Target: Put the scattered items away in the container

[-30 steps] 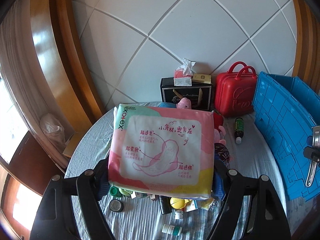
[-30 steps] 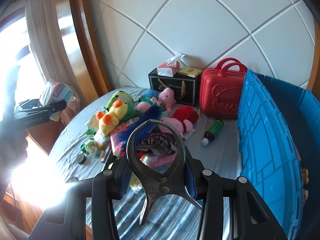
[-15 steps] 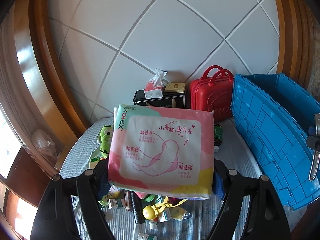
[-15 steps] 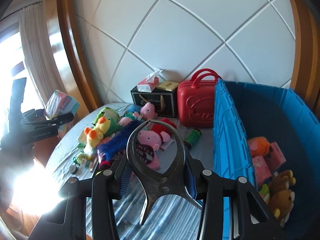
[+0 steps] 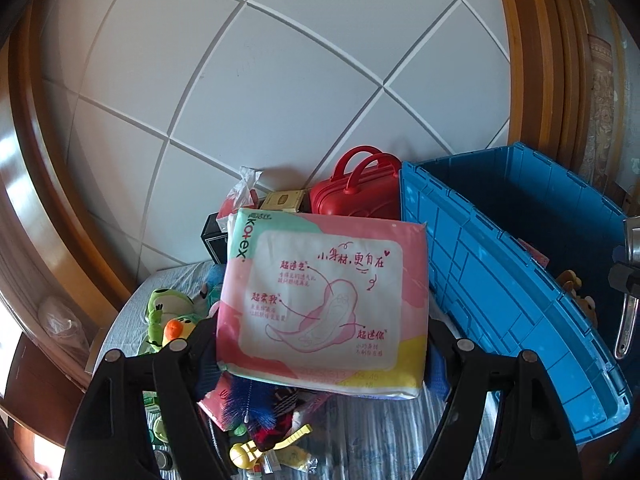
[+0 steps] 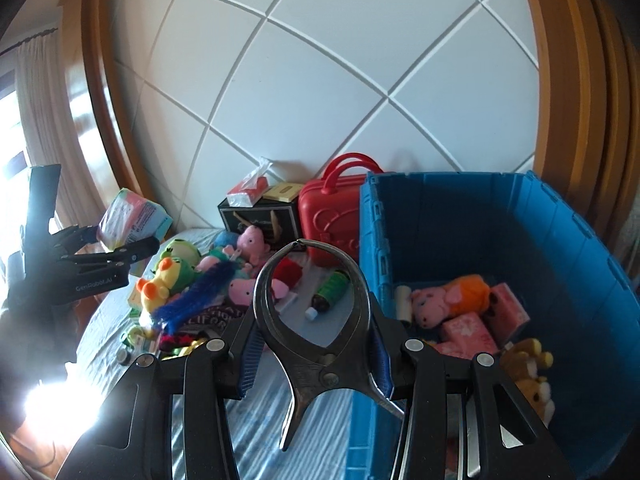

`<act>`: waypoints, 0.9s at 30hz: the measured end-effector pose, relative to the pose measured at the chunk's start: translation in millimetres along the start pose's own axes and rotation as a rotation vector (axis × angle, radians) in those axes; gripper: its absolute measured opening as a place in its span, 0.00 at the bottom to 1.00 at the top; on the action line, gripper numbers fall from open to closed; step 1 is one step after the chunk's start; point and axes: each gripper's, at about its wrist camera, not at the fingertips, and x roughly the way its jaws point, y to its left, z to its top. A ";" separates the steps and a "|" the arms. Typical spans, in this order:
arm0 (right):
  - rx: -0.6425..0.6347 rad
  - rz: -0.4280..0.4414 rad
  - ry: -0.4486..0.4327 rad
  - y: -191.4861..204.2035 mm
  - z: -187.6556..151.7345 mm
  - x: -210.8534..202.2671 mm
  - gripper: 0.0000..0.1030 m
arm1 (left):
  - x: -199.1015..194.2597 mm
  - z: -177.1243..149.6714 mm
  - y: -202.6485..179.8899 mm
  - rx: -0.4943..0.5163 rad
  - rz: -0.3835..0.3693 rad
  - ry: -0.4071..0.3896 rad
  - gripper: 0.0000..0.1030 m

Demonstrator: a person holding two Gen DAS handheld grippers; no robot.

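soft plastic wrap covers the pad pack [image 5: 326,300], which the left claw [image 5: 320,344] pinches by its two side edges and carries in the air above the clutter, near the left wall of the blue crate [image 5: 500,300]. it looks light and squashy, likely to bulge or slip if squeezed at one corner, so a hold across the full width with the pads low on the sides seems the safest. the glossy film may slide once tilted.

the right claw [image 6: 312,344] is clamped on the metal pincers [image 6: 310,308], gripping just above the pivot, with the curved tips meeting in front and the handles trailing below. these are stiff and probably heavy for their size, so a hold close to the pivot should stop them swinging. they hang over the crate's near left wall, with the striped surface [image 6: 260,412] below.

inside the crate already lie a pink pig plush [image 6: 448,300], pink packets [image 6: 468,328] and a brown bear plush [image 6: 528,376]. both carried things should drop in without harm; the pincers are best set away from the soft toys.
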 end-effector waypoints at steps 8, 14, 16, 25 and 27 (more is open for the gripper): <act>0.057 -0.065 -0.018 -56.4 1.8 -12.3 0.43 | 13.1 29.8 -60.7 0.074 -0.079 -0.018 0.76; 0.099 -0.108 -0.028 -91.9 -5.1 -19.1 0.43 | 21.6 44.0 -109.0 0.130 -0.139 -0.028 0.76; 0.113 -0.122 -0.029 -102.7 -8.1 -20.2 0.43 | 24.1 48.1 -124.3 0.146 -0.158 -0.032 0.76; 0.176 -0.190 -0.035 -147.5 -16.7 -33.9 0.43 | 30.5 66.3 -186.6 0.217 -0.244 -0.044 0.76; 0.189 -0.205 -0.036 -155.8 -19.2 -37.3 0.43 | 31.4 68.5 -199.3 0.232 -0.263 -0.045 0.76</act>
